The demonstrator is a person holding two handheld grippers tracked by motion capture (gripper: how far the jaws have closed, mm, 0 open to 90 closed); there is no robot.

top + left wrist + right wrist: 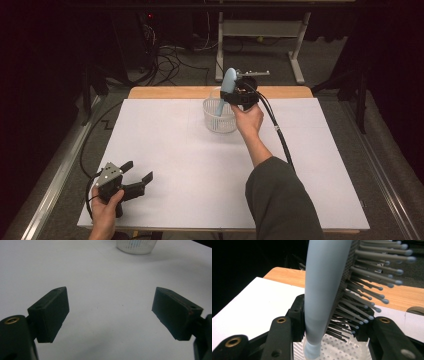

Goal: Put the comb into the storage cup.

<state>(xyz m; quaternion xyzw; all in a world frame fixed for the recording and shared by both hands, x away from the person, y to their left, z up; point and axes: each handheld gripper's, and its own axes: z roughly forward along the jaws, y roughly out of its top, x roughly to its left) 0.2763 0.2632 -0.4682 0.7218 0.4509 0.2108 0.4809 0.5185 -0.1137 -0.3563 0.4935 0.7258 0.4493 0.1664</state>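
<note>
Right tool (239, 91) clamps pale-blue hairbrush (229, 81), ball-tipped bristles, upright over white basket (219, 120); left tool (136, 176) spread, empty.

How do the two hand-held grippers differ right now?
The right hand-held gripper is raised over the white basket, its jaws shut on a light blue hairbrush. The left hand-held gripper sits low near the table's front left corner, its jaws wide apart with nothing between them. Both are black, each held in one hand.
</note>
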